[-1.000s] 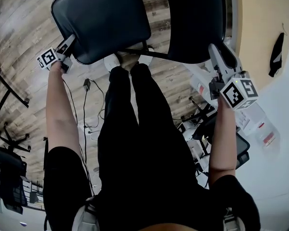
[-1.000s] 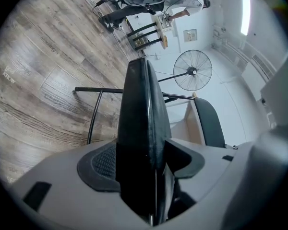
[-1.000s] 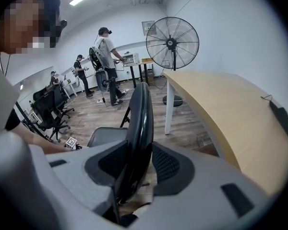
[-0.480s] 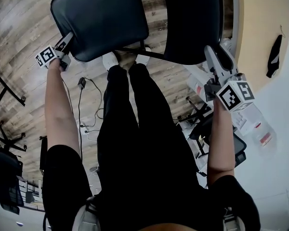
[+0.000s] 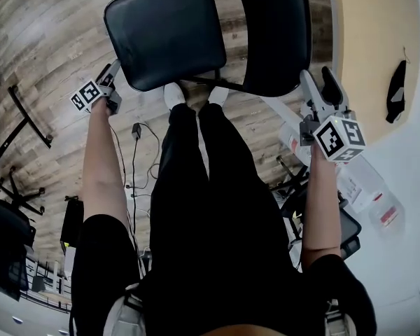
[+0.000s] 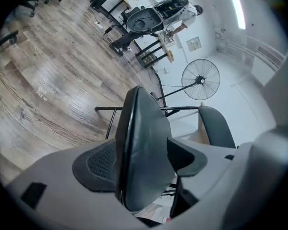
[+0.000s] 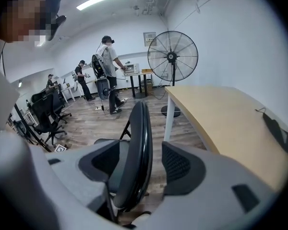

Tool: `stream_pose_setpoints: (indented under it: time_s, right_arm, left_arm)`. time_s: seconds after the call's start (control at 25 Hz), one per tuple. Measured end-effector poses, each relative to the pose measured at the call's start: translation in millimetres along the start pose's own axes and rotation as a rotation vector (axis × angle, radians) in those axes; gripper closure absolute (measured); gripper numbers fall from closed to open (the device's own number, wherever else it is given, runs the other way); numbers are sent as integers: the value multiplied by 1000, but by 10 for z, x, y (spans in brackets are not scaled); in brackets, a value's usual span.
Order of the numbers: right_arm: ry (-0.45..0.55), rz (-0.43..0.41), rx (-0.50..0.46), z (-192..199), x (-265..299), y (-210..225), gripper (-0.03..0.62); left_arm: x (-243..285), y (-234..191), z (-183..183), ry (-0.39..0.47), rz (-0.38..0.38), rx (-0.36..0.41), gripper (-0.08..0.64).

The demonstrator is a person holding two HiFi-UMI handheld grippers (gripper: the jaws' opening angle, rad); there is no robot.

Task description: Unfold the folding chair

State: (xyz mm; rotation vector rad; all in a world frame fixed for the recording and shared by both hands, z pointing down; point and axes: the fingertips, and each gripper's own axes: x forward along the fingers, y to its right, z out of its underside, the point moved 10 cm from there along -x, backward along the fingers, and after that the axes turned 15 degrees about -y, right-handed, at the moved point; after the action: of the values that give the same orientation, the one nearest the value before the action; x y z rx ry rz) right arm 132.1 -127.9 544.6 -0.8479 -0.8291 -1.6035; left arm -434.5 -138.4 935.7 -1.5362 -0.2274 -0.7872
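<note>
No readable words or numbers, only square marker patterns on the left cube (image 5: 88,95) and right cube (image 5: 339,137) behind the jaws, faint floor print (image 6: 41,92) left of the left jaws illegible

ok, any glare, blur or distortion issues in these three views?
Head view: heavy fisheye, floor planks bow, otherwise sharp. Left gripper view: black vignetted corners, ceiling light blown out, chair seat close and slightly soft. Right gripper view: evenly lit, fan crisp, mosaic patch top left.
</note>
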Motion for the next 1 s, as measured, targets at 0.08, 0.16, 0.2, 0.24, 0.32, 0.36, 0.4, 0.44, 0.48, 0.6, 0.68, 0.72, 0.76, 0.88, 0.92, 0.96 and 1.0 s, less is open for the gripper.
stream_pose_setpoints:
  time_s: [0.08,0.16,0.2,0.24,0.32,0.36,0.4,0.44,0.48,0.6,0.68,0.72,0.76,0.88,0.92,0.96,1.0]
  right_arm:
    - [33,-27,-5,-97,-112,-63,331]
    - [61,-65,-20,-174,-235,-152,331]
    - [71,-89,-32,-203,-293,-195,331]
    - [80,-115,-43,-229,-347,-232,331]
    - [93,-167,-60,-272,-445,-286,331]
    - [96,-187,-67,-288,-489,-315,331]
    - [98,-205,-74,-297,-532,-354,331]
    - [100,-223,-83,-301,-572,-405,331]
    - [105,-244,-94,-308,-613,-463,331]
    - [135,-324,-135,-364,-756,-623,331]
    - [162,-377,-167,-416,-867,-706,331]
    - [175,-401,-184,-440,-927,-744,331]
    - [189,-423,-201,-461,-990,-783,331]
    - [231,-477,-255,-535,-1177,-880,333]
    - [244,-492,-270,-562,-1235,-894,333]
    - [257,-507,-284,-591,-1293,-896,333]
    - [269,-521,-296,-622,-1351,-892,333]
  left_arm:
    - [-190,200,-18,-2,-4,24,245]
    - [-417,432,-29,1,-13,56,245]
    - [-538,567,-25,2,-14,73,245]
    - [-652,718,-16,0,-12,92,245]
    - [-832,1068,6,-11,-7,143,245]
    - [-901,1255,18,-21,-5,175,245]
    - [-971,1435,35,-30,-7,207,245]
    - [-1054,1601,60,-32,-14,237,245]
    - [-1146,1761,93,-27,-23,261,245]
    - [-1388,2336,243,6,-14,290,245]
    - [-1505,2749,365,27,-7,304,245]
    - [-1560,2951,426,38,-7,318,245]
    - [-1618,3153,486,49,-8,337,245]
    - [-1796,3742,652,81,-16,413,245]
    - [-1854,3927,710,87,-26,443,245]
    - [-1907,4108,769,92,-37,475,245]
    - [-1956,4289,824,97,-50,511,245]
